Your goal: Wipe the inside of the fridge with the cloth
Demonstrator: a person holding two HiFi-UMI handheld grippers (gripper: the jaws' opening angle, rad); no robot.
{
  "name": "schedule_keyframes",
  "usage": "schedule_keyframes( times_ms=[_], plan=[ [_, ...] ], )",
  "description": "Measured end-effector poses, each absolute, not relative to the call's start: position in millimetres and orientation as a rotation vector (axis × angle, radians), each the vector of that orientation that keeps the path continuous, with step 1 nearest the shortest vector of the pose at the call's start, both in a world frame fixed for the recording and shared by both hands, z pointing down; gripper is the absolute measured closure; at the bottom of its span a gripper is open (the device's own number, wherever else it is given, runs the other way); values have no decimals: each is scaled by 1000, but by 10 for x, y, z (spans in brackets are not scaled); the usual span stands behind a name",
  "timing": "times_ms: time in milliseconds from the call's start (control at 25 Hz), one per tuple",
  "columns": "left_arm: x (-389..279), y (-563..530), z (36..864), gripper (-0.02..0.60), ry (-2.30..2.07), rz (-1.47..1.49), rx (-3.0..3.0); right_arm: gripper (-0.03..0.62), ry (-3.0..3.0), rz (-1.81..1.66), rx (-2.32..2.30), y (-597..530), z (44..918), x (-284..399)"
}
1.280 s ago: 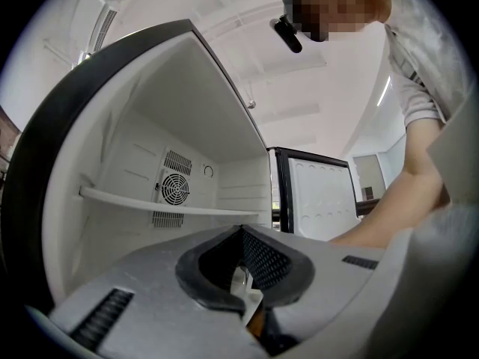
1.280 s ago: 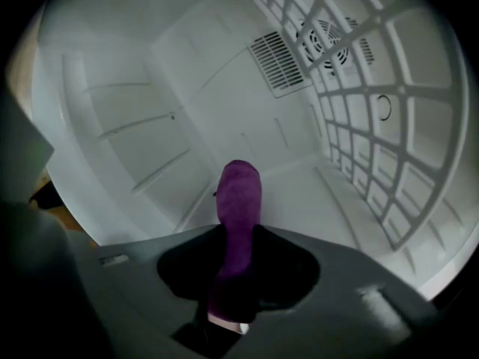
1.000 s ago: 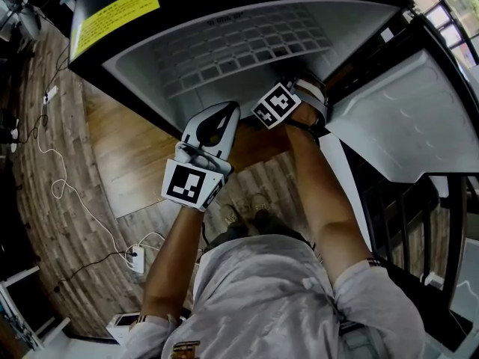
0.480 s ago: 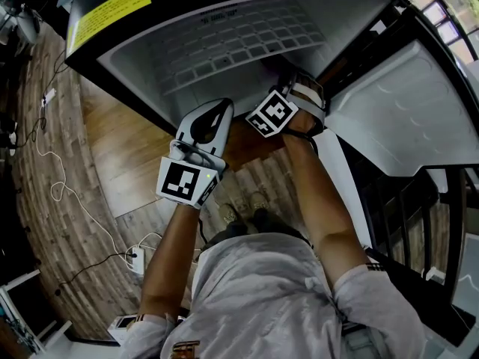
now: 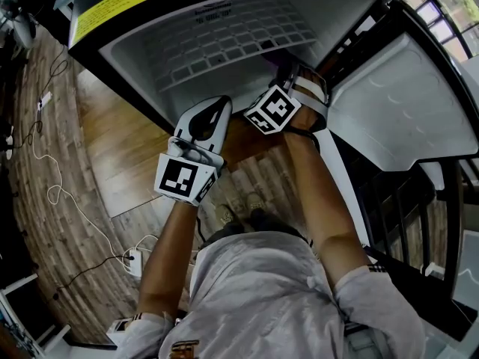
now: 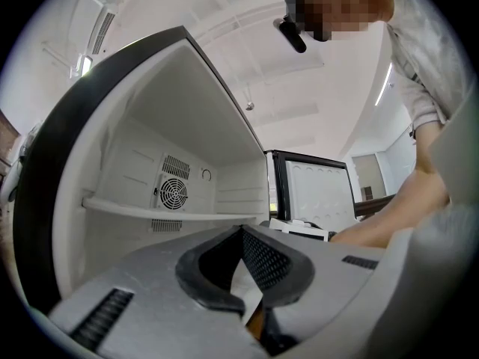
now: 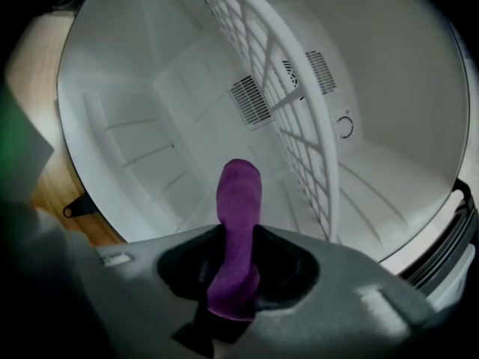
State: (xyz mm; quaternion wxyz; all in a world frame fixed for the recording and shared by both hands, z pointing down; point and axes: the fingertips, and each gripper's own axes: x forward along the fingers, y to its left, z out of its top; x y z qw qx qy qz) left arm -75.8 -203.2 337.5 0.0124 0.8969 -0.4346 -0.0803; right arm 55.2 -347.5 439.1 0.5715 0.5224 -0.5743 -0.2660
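The fridge (image 5: pixel 142 58) stands open, its inside white, with a white wire shelf (image 5: pixel 224 40) across it. My right gripper (image 7: pixel 239 226) reaches in below that wire shelf (image 7: pixel 299 133) and is shut on a purple cloth (image 7: pixel 238 189), which sticks up out of the jaws. The cloth's tip hangs free in front of the back wall; I cannot tell whether it touches any surface. In the head view the right gripper's marker cube (image 5: pixel 271 109) sits at the fridge opening. My left gripper (image 5: pixel 221 107) hovers just outside the opening, shut and holding nothing (image 6: pixel 243 229).
The fridge door (image 5: pixel 404 103) hangs open at the right. A yellow label (image 5: pixel 112 10) lies on the fridge's dark top. Cables and a power strip (image 5: pixel 135 260) lie on the wooden floor at the left. The back wall has a fan vent (image 6: pixel 172 194).
The right gripper has pushed a little further into the fridge with the cloth. The left gripper has shifted slightly up and left, staying shut.
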Motion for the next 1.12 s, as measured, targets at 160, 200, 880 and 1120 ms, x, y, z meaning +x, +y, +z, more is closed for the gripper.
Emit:
schedule_keyframes(
  times_ms=[160,200,880,1120],
  plan=[
    [-741,-2018,3365,581,-1351,-257,2797,484,-1340,-643,1242,-3481,4276,572],
    [-739,-2014,3368,581,-1352,-257,2796,484,-1336,-646,1245,-3492,4256,583],
    [-705,-2074,3402,581,-1354,-252,2788,482,-1310,-669,1268,-3746,4172,661],
    [-711,-2123,3409,581,-1364,-250,2780,482,-1314,-652,1258,-3813,4153,624]
  ],
)
